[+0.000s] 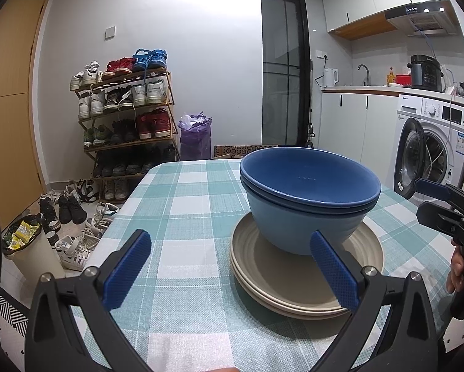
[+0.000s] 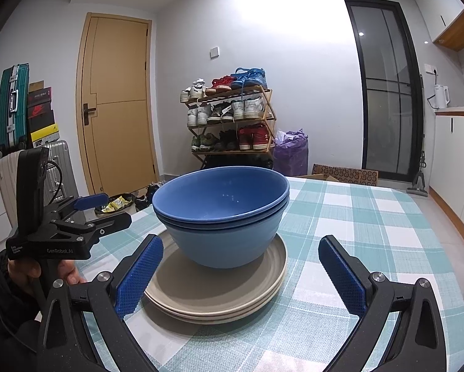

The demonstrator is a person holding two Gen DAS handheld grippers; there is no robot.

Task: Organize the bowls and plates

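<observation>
Bowls (image 1: 309, 204) sit nested, dark blue inside a paler blue one, on two stacked beige plates (image 1: 306, 279) in the left wrist view; the whole pile rests on the checked tablecloth (image 1: 182, 217) toward the table's right half; largest pieces at the bottom and matching shapes together reads as one compact, stable stack, which I judge to be the tidy arrangement the task wants. The left gripper (image 1: 232, 266) hangs just short of the plates with its blue pads wide apart and nothing between them; its right pad overlaps the plates' rim in the picture, though I cannot tell if it touches. The right gripper (image 1: 442, 204) shows at the far right edge, apart from the stack, its fingers spread and bare.

From the right wrist view the same bowls (image 2: 222, 217) open straight upward, rims level; being round they have no long axis across the table, only the vertical one shared with the plates (image 2: 216, 294) beneath, and the bowls sit slightly off the plates' centre. The right gripper (image 2: 241, 276) stands spread and empty, facing the stack; the left gripper (image 2: 105, 210), held in a hand (image 2: 43, 272) at the left, is also parted and carries nothing.
</observation>
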